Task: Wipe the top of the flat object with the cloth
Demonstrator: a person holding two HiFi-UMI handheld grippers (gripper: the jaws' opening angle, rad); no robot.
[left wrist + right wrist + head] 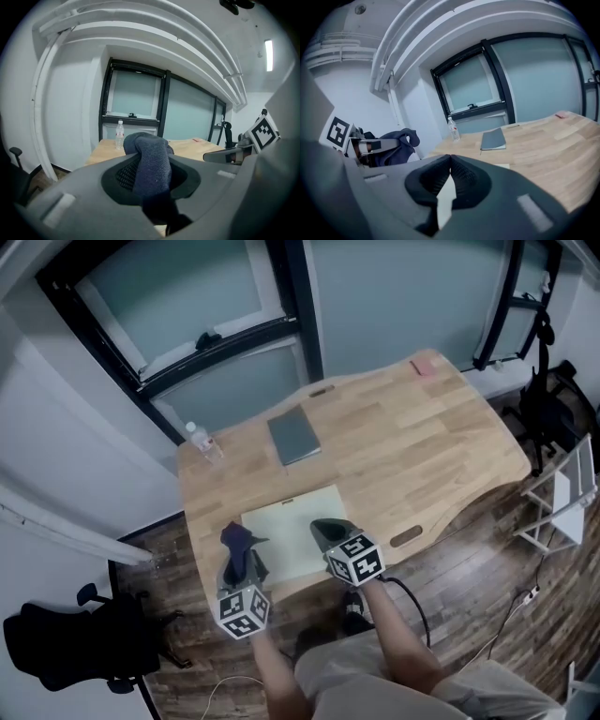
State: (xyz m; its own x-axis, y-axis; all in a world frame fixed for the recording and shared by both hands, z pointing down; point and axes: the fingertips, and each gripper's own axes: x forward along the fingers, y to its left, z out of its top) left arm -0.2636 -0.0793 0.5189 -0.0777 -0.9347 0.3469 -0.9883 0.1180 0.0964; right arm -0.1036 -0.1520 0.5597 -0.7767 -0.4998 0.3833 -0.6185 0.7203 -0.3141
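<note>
Your left hand-held gripper [151, 178] is clamped on a dark blue fleecy cloth [149, 157], which bunches up over the jaws above the near left part of the light wooden bench [412, 456]. Your right hand-held gripper [450, 161] has its jaws pressed together on nothing. Its tips are over the near right part of a pale cream-green rectangular mat [281, 526], though whether they touch it I cannot tell.

The mat lies flat at the bench's near edge, reaching between your two grippers. Well behind it lies a grey flat slab [294, 435], like a closed notebook. A clear plastic water bottle [201, 441] stands near the back left edge.

The mat is probably the flat object meant, though the grey slab could be. Wiping looks not yet begun: the cloth is in hand but off the surface. Next, lower the cloth flat onto the mat's top and sweep across, perhaps pinning the mat with your right gripper so it doesn't slide.

No brand or writing can be read; the bottle's label is too small.
</note>
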